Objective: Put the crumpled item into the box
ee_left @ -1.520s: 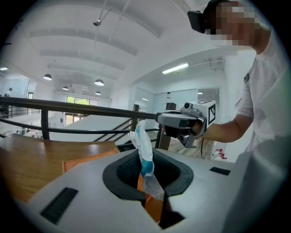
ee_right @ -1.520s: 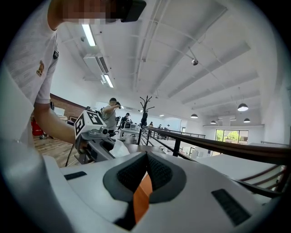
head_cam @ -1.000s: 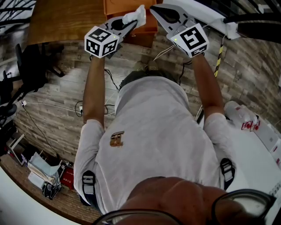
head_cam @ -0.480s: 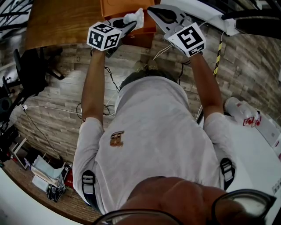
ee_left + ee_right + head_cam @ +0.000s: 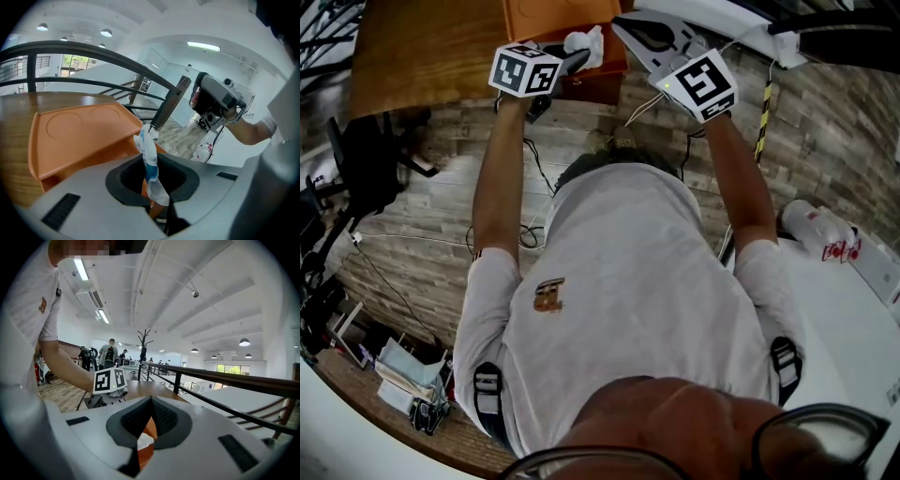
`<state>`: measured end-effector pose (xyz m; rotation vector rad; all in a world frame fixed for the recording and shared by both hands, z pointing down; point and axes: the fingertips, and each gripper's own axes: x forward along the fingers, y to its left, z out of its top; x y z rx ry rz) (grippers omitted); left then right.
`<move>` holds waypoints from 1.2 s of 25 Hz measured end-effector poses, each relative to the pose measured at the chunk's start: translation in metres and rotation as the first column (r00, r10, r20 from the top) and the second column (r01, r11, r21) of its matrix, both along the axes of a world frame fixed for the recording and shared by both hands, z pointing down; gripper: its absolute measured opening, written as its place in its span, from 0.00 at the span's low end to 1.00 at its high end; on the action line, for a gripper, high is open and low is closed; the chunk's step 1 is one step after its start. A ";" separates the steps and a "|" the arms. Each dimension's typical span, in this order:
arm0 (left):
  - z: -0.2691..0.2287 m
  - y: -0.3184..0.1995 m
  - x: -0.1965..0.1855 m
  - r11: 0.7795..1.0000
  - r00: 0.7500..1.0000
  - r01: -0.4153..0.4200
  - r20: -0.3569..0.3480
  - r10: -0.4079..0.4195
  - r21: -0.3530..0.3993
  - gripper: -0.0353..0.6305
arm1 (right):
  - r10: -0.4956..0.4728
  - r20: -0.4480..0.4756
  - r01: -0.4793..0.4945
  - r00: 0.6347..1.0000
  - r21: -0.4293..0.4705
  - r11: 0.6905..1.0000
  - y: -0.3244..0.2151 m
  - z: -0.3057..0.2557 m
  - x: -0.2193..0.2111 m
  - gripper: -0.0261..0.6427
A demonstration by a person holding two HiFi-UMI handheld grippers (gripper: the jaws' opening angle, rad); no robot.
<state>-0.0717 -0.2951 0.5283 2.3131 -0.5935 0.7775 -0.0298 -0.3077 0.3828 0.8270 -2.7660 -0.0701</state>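
Observation:
The crumpled item [image 5: 585, 43] is a white wad with blue print [image 5: 149, 157]. My left gripper [image 5: 572, 58] is shut on it and holds it at the near edge of the orange box [image 5: 546, 17], which stands on a wooden table. In the left gripper view the wad sticks up out of the left gripper [image 5: 152, 185], with the box's orange lid [image 5: 79, 133] just behind. My right gripper [image 5: 628, 23] hovers beside the box's right end, apart from the wad. Its jaws [image 5: 150, 404] meet at the tips with nothing between them.
The wooden table [image 5: 422, 47] takes up the upper left of the head view. Cables [image 5: 534, 178] lie on the plank floor below my arms. A black railing [image 5: 93, 51] runs behind the table. A white table [image 5: 853, 309] stands at the right.
Both grippers have moved forward toward the orange box, and the wad has travelled with the left one up to the box's edge. Neither gripper's jaws have changed.

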 end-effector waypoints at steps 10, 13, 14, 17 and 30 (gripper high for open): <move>0.022 -0.004 0.001 0.996 0.999 0.004 0.035 -0.001 -0.084 0.16 | 0.013 0.014 -0.013 1.000 -0.002 1.000 -0.003 0.002 0.003 0.09; 0.027 -0.005 0.001 0.997 0.997 0.004 0.083 0.002 -0.078 0.16 | 0.019 0.017 -0.019 1.000 0.001 1.000 -0.002 -0.001 0.007 0.09; 0.028 -0.004 0.002 0.997 0.995 -0.002 0.097 0.010 -0.084 0.16 | 0.021 0.018 -0.021 1.000 0.001 1.000 -0.002 -0.001 0.009 0.09; 0.033 -0.001 0.003 0.996 0.990 -0.011 0.139 0.023 -0.085 0.16 | 0.027 0.020 -0.027 0.999 0.003 1.000 0.000 -0.002 0.012 0.09; 0.050 -0.006 -0.017 0.999 0.941 0.008 0.337 0.005 -0.039 0.33 | 0.026 0.029 -0.025 0.999 -0.008 1.000 -0.003 0.003 0.018 0.09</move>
